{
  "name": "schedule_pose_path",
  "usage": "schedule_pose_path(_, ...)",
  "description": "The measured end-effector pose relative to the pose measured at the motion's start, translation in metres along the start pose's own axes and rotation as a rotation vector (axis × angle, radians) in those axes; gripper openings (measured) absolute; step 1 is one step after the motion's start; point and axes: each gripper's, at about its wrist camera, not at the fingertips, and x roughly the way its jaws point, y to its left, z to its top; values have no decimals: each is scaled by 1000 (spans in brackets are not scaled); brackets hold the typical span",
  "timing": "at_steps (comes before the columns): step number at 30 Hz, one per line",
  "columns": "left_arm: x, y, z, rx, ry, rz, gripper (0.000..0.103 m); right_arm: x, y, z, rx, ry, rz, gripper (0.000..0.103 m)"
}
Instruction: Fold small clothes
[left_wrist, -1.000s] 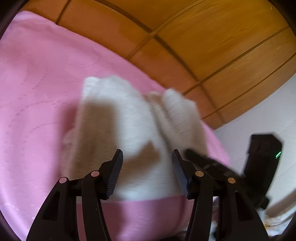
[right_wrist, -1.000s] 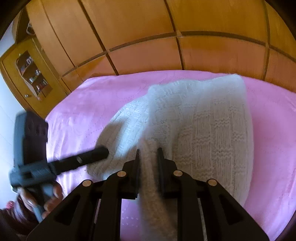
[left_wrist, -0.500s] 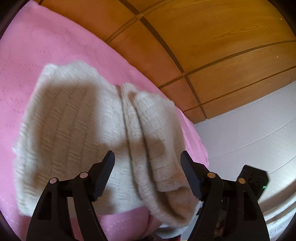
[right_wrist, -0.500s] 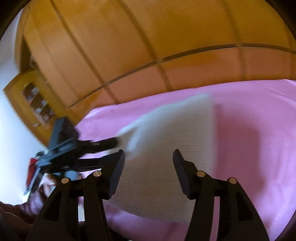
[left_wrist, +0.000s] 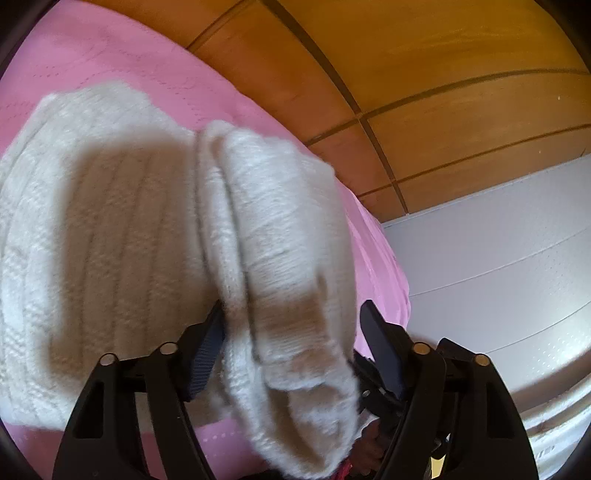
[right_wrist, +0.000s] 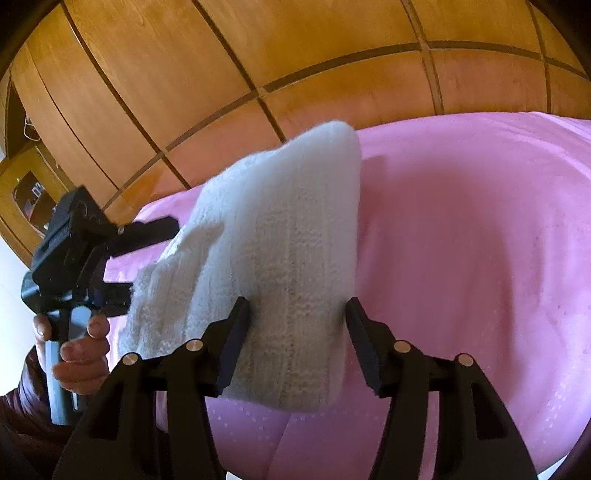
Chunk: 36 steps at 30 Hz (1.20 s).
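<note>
Left wrist view: the white knitted garment (left_wrist: 110, 236) lies on the pink bed cover (left_wrist: 92, 66), and it fills the left and middle of this picture.
Folded part: a doubled-over flap (left_wrist: 288, 236) sits on the garment's right side, thick and rounded, hanging toward the near edge.
Left gripper (left_wrist: 291, 343): jaws spread, one on each side of the flap's near end; the left one seems to touch the knit, the right stands apart, so nothing is pinched.
Right wrist view, left side: a hand (right_wrist: 81, 347) holds the left gripper's handle just beside the garment's left edge.
Garment here (right_wrist: 280, 258): a compact, roughly rectangular bundle on the bed, with one layer lapped over at the left.
Right gripper (right_wrist: 295, 332): jaws spread wide around the bundle's near right corner, not closed on it.
Background: wooden wardrobe panels (right_wrist: 258, 55) stand behind the bed.
Progress: I judge at least one fold laid, perhaps more.
Left to do: probably pinch the loose flap, lay it flat or fold once more, then square the edges.
</note>
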Motion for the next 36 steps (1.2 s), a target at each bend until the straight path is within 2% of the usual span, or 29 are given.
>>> schedule_pose_path(1, 5, -5, 3, 19, -1, 32, 48, 2, 0, -1, -1, 6, 5, 59)
schedule_pose_path(4, 12, -11, 4, 60, -10, 109, 22, 2, 0, -1, 6, 14, 7, 66)
schedule_pose_path(7, 11, -18, 5, 99, -41, 137, 17, 1, -5, -1, 36, 15, 20, 66)
schedule_pose_path(12, -10, -42, 7, 213, -97, 146, 15, -3, 18, 3, -12, 32, 66, 63)
schedule_pose_path(17, -60, -57, 20, 294, -189, 168, 14, 2, 64, 13, -92, 27, 146, 63)
schedule_pose_path(21, -89, -29, 28, 292, -217, 272, 14, 26, 103, 13, -171, 69, 168, 62)
schedule_pose_path(24, -87, 12, 32, 244, -211, 388, 14, 59, 124, 7, -204, 134, 144, 62)
schedule_pose_path(27, -81, 47, 30, 187, -204, 442, 14, 81, 141, 1, -247, 166, 126, 63)
schedule_pose_path(30, -73, 61, 21, 193, -187, 482, 14, 91, 150, 0, -281, 188, 109, 63)
schedule_pose_path(33, -70, 60, 16, 189, -201, 473, 17, 85, 148, 4, -288, 208, 141, 63)
schedule_pose_path(36, -85, 55, 17, 190, -225, 477, 20, 70, 136, 19, -257, 170, 157, 63)
